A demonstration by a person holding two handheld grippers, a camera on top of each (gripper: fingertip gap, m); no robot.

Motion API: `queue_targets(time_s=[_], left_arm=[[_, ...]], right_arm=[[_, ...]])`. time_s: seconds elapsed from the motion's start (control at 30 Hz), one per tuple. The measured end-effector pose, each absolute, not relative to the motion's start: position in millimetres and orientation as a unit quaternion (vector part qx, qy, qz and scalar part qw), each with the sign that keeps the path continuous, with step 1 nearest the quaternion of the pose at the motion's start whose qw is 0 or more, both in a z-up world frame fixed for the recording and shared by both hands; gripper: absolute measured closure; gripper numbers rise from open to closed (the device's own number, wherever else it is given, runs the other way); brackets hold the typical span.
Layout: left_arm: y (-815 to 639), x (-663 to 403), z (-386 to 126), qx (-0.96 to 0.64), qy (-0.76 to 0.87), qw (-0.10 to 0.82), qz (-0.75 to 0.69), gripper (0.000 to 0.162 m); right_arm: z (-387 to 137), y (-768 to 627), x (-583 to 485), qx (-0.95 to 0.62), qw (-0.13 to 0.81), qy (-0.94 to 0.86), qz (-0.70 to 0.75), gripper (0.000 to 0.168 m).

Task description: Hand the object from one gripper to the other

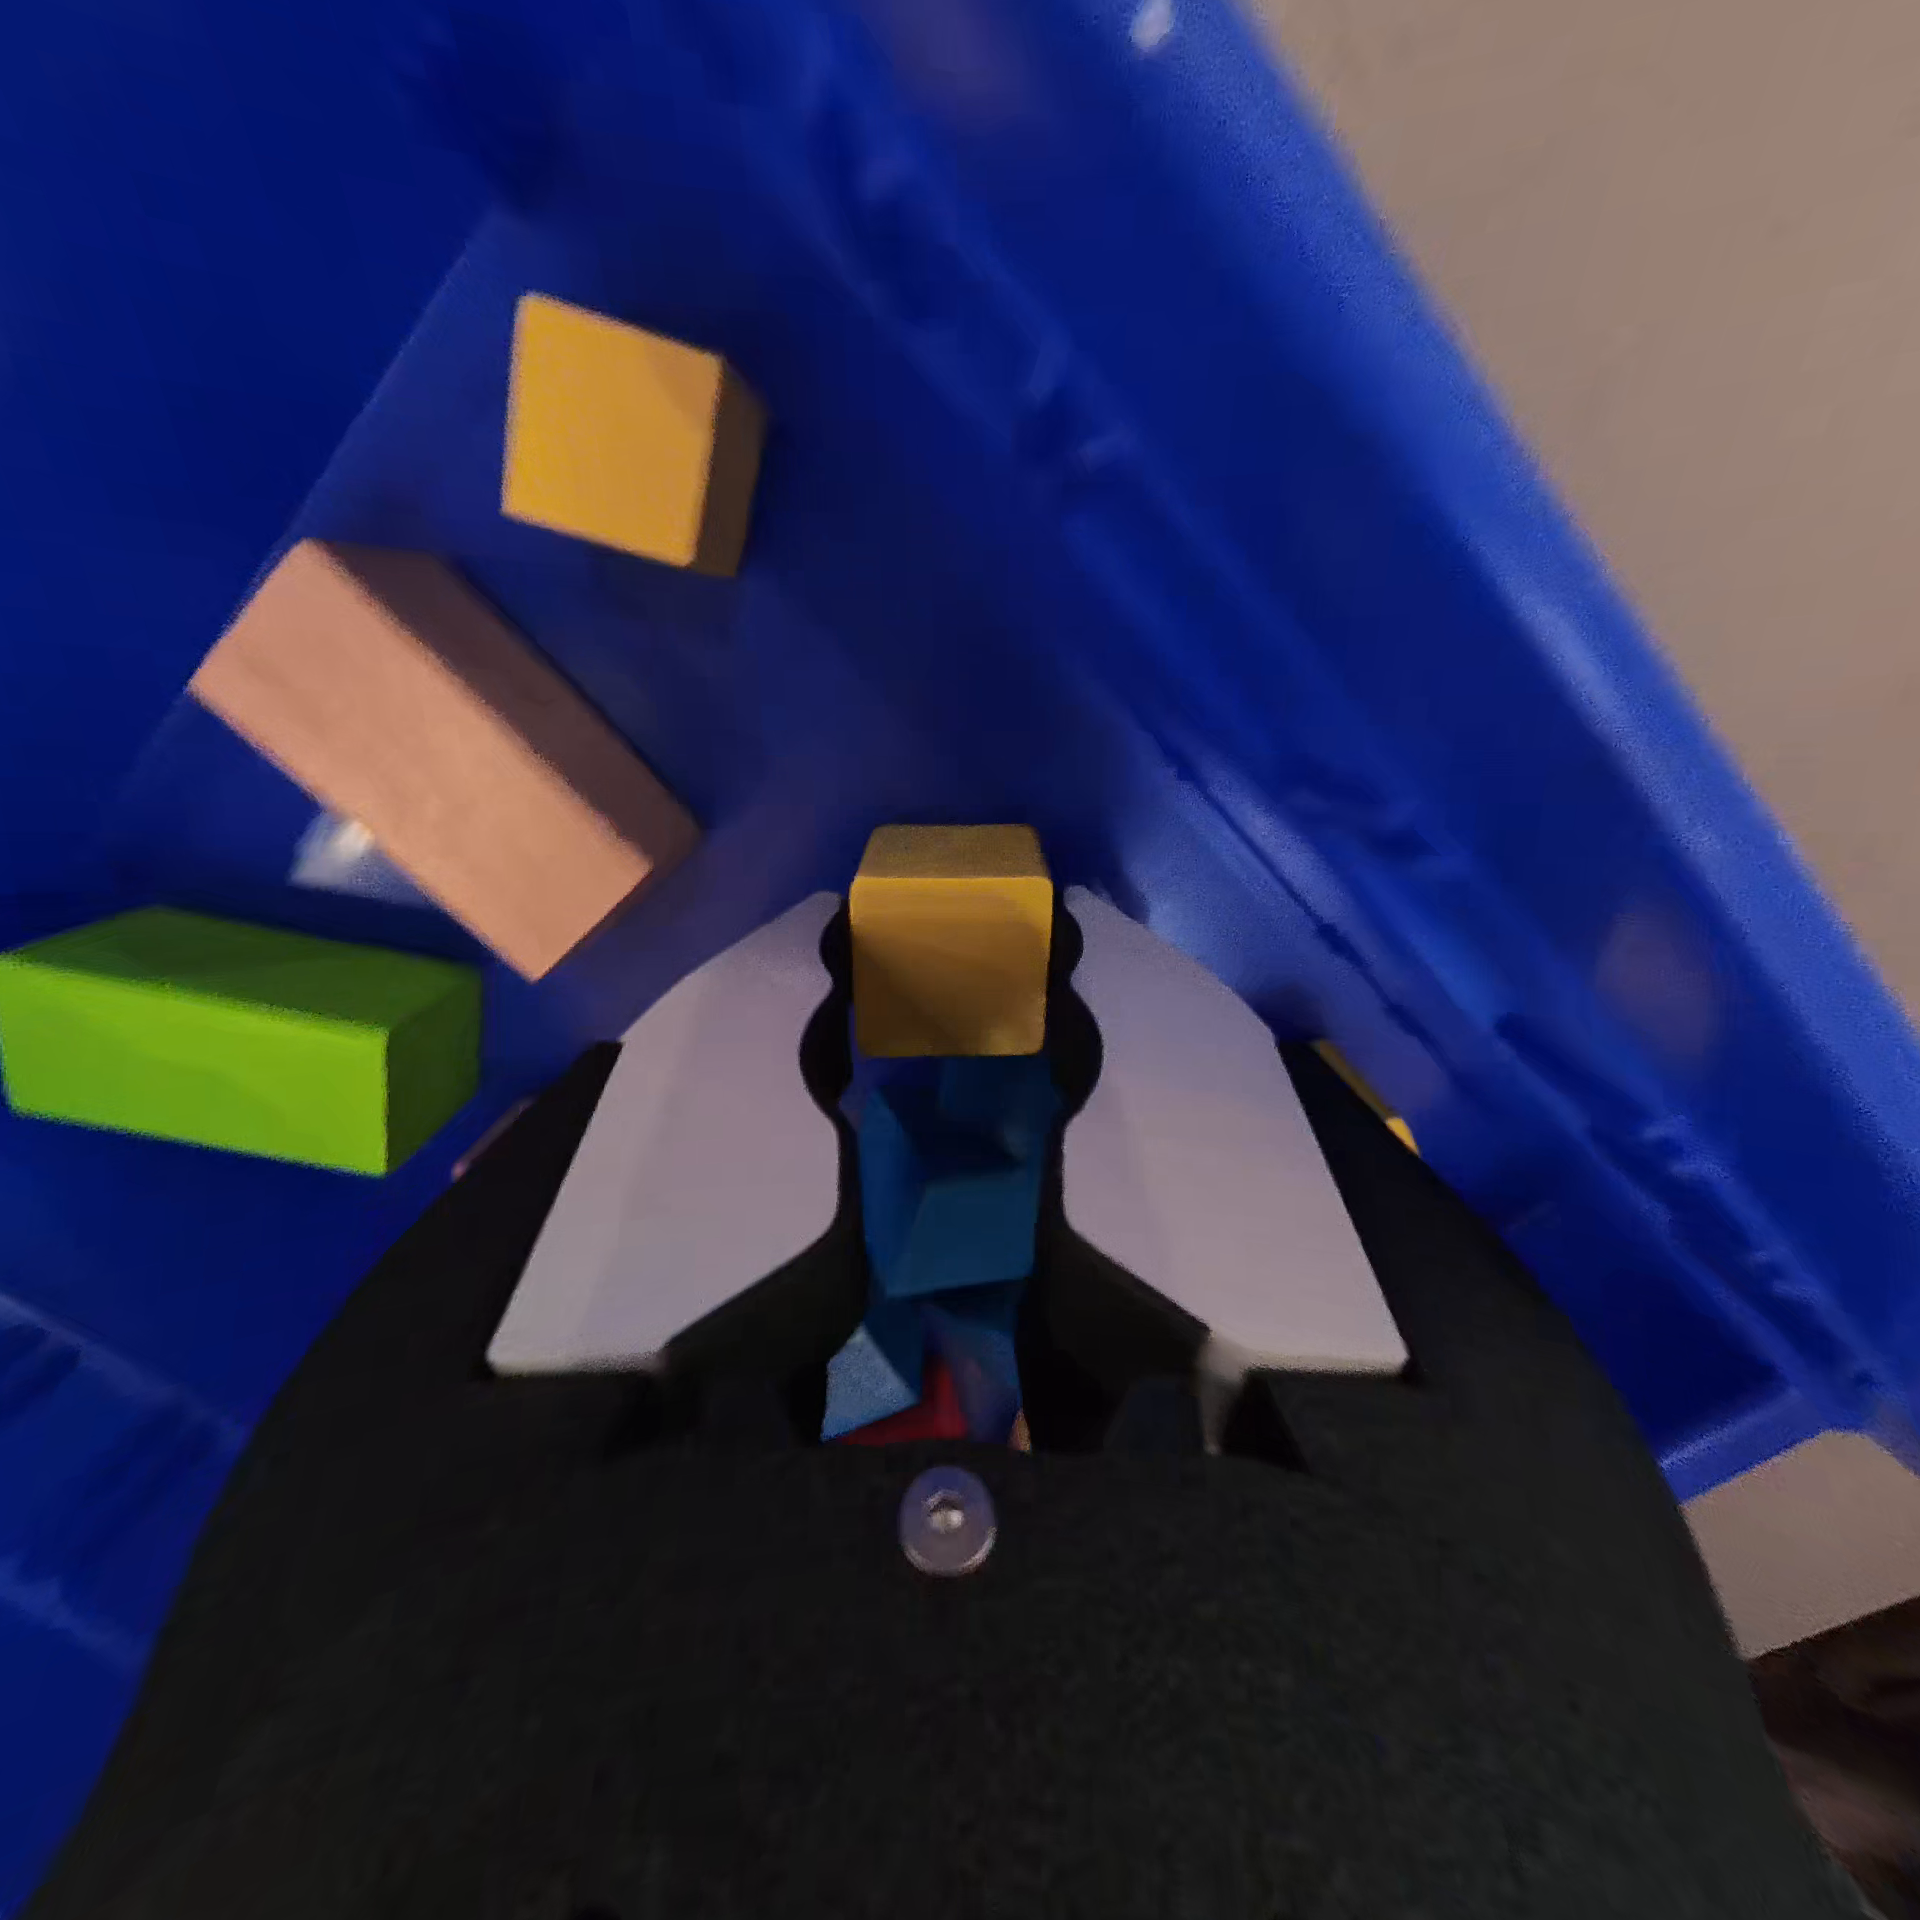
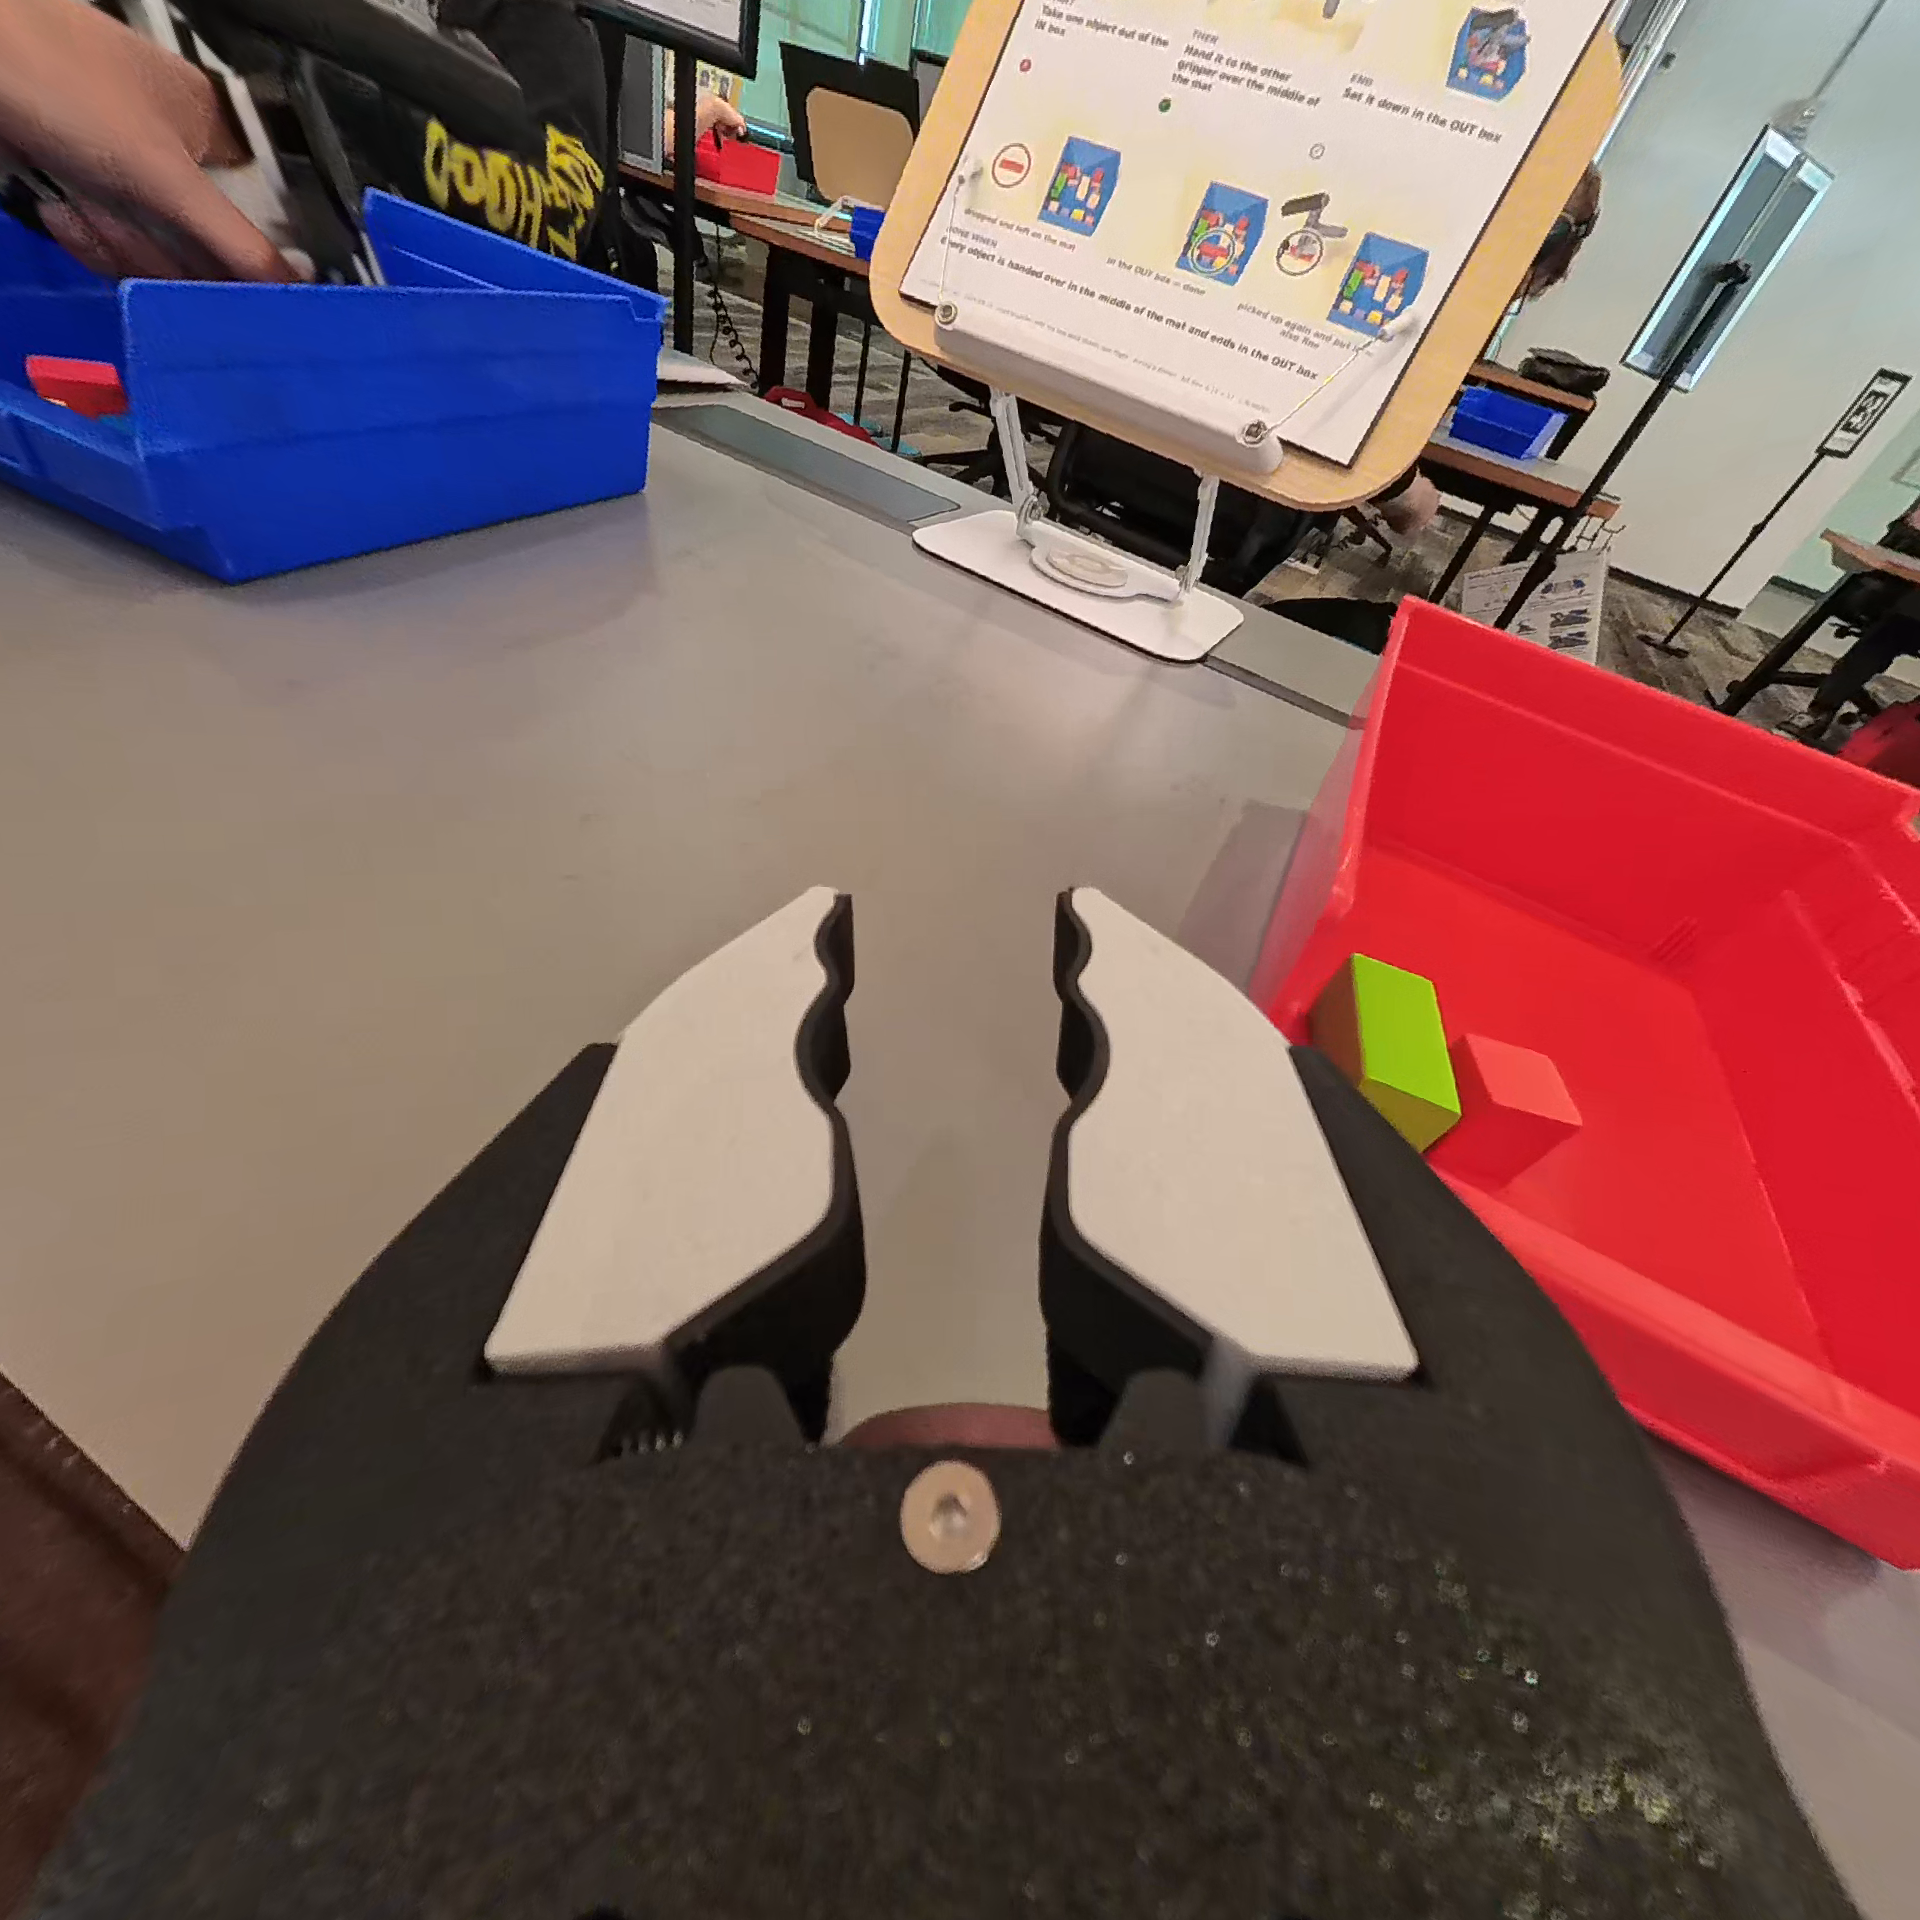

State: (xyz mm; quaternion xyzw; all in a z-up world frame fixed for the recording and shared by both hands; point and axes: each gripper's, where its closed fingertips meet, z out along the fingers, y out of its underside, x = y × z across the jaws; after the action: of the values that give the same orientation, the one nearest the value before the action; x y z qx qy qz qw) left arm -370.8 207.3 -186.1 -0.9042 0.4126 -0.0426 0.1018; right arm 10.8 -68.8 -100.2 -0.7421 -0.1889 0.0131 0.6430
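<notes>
In the left wrist view my left gripper (image 1: 951, 935) is shut on a small yellow cube (image 1: 948, 951) inside the blue bin (image 1: 1351, 727). A blue block (image 1: 951, 1195) shows below, between the fingers. In the right wrist view my right gripper (image 2: 954, 935) is open and empty, low over the grey table (image 2: 520, 831), to the left of the red bin (image 2: 1662, 1039). The blue bin (image 2: 364, 436) stands far left at the back, with a person's hand (image 2: 114, 145) reaching into it.
In the blue bin lie a second yellow cube (image 1: 623, 436), a tan block (image 1: 436, 748) and a green block (image 1: 229, 1039). The red bin holds a green block (image 2: 1397, 1044) and a red cube (image 2: 1512, 1101). An instruction board on a white stand (image 2: 1195, 260) stands behind.
</notes>
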Motion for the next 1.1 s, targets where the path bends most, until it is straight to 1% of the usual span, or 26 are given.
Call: queue_targets(time_s=[0.07, 0.17, 0.23, 0.3, 0.37, 0.43, 0.5, 0.6, 0.67, 0.73, 0.8, 0.83, 0.87, 0.93, 0.97, 1.03, 1.07, 1.1], left_arm=[[208, -381, -172, -0.912, 0.386, 0.12, -0.066, 0.127], [199, -390, -138, -0.911, 0.346, 0.167, -0.149, 0.127], [192, -389, -107, -0.897, 0.308, 0.217, -0.233, 0.128], [176, -374, -67, -0.857, 0.248, 0.26, -0.369, 0.128], [143, -348, -24, -0.783, 0.189, 0.238, -0.543, 0.128], [111, -322, -6, -0.736, 0.159, 0.206, -0.625, 0.128], [77, -286, -4, -0.714, 0.158, 0.177, -0.659, 0.128], [28, -227, -4, -0.675, 0.144, 0.101, -0.716, 0.128], [3, -194, 0, -0.642, 0.123, 0.059, -0.754, 0.128], [-20, -168, 4, -0.624, 0.122, 0.021, -0.771, 0.128], [-41, -150, 9, -0.613, 0.142, 0.003, -0.777, 0.128], [-48, -143, 11, -0.61, 0.147, -0.003, -0.778, 0.128], [-54, -139, 14, -0.603, 0.15, -0.013, -0.783, 0.128], [-63, -135, 16, -0.594, 0.158, -0.031, -0.788, 0.128], [-65, -136, 16, -0.591, 0.161, -0.03, -0.79, 0.126], [-73, -142, 11, -0.591, 0.18, -0.012, -0.786, 0.101], [-78, -148, 6, -0.593, 0.192, 0.002, -0.782, 0.095], [-86, -155, -1, -0.597, 0.206, 0.017, -0.775, 0.095]], right_arm=[[-100, -69, 11, -0.742, 0.644, -0.188, 0.014, 0.132], [-98, -71, 9, -0.741, 0.645, -0.185, 0.028, 0.132], [-94, -71, 6, -0.739, 0.647, -0.181, 0.043, 0.132], [-88, -70, 1, -0.738, 0.648, -0.172, 0.074, 0.132], [-77, -70, -21, -0.735, 0.637, -0.174, 0.154, 0.13], [-63, -66, -46, -0.726, 0.622, -0.195, 0.218, 0.127], [-48, -55, -68, -0.711, 0.623, -0.239, 0.221, 0.124], [-25, -40, -107, -0.671, 0.63, -0.341, 0.192, 0.115], [-10, -37, -135, -0.634, 0.637, -0.391, 0.196, 0.114], [3, -36, -153, -0.615, 0.637, -0.414, 0.209, 0.112], [10, -34, -160, -0.61, 0.64, -0.419, 0.207, 0.111], [11, -35, -161, -0.609, 0.638, -0.422, 0.21, 0.114], [8, -39, -162, -0.61, 0.626, -0.433, 0.219, 0.133], [8, -47, -159, -0.608, 0.623, -0.431, 0.24, 0.134], [7, -50, -156, -0.613, 0.619, -0.429, 0.241, 0.134], [9, -57, -147, -0.609, 0.625, -0.424, 0.241, 0.134], [12, -61, -140, -0.608, 0.631, -0.417, 0.24, 0.134], [17, -62, -129, -0.61, 0.64, -0.405, 0.234, 0.134]])
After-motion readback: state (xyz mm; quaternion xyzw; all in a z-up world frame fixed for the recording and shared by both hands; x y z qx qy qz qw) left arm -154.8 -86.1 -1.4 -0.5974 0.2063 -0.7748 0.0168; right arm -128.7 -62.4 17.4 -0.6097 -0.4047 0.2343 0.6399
